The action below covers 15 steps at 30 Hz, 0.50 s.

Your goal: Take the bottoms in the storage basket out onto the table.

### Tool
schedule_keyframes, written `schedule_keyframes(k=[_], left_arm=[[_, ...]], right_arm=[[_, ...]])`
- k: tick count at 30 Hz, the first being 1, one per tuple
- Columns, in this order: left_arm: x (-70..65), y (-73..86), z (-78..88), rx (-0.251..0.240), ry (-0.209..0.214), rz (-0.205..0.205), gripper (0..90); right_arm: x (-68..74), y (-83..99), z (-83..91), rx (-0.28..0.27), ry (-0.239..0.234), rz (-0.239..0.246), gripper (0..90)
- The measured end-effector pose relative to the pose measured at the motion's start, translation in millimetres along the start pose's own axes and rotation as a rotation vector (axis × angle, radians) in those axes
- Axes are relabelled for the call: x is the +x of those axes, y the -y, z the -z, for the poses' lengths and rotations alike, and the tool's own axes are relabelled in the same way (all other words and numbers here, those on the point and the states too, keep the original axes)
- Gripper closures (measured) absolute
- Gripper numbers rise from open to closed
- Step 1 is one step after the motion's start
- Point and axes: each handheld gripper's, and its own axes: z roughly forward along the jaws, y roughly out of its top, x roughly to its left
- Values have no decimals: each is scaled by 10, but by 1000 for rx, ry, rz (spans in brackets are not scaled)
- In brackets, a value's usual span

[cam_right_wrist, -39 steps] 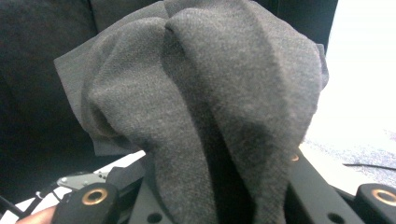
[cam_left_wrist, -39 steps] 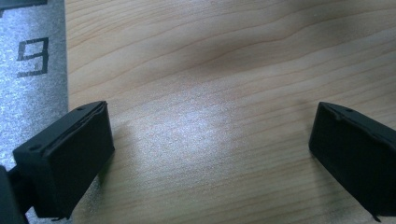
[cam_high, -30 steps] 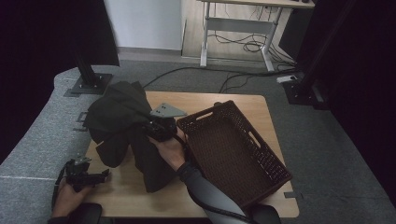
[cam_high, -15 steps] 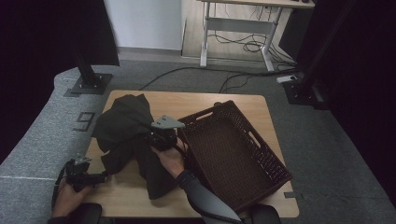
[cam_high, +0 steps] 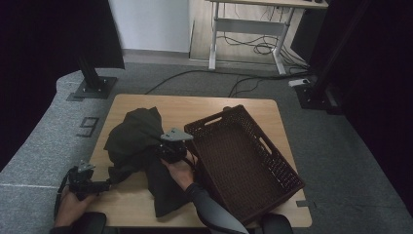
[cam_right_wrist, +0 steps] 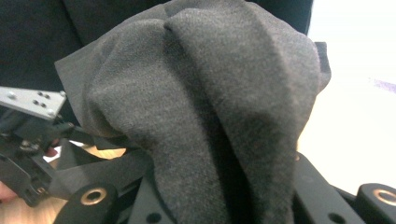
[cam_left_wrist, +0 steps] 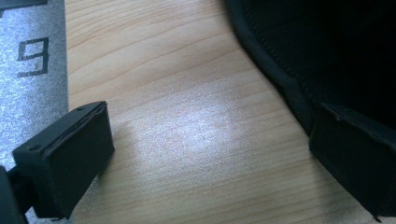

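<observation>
A dark garment [cam_high: 134, 139] lies heaped on the left half of the wooden table [cam_high: 204, 107]. My right gripper [cam_high: 171, 151], with its grey plate on top, is at the heap's right side, shut on a bunch of the cloth. In the right gripper view that grey cloth [cam_right_wrist: 210, 107] drapes over the jaws and hides their tips. My left gripper [cam_high: 100, 184] is low at the table's front left edge. Its jaws stand open over bare wood [cam_left_wrist: 215, 158], and the garment's hem [cam_left_wrist: 280, 79] runs beside its right jaw.
A dark brown wicker basket [cam_high: 214, 119] sits at an angle on the table's right half, close to my right hand. A "9" mark [cam_high: 87, 126] is on the grey floor mat left of the table. A black stand base [cam_high: 92, 87] is behind it.
My right gripper has come down with the garment, and the cloth has sunk from a raised bundle to a lower heap on the table. The left gripper has stayed put.
</observation>
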Motion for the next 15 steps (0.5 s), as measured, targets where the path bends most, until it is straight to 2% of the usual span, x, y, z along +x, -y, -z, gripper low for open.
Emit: schedule_keyframes(k=[15], left_arm=[[-1,-1,-1,-1,0,4,0]], right_arm=[[-31,263,-114,63,22,2,726]])
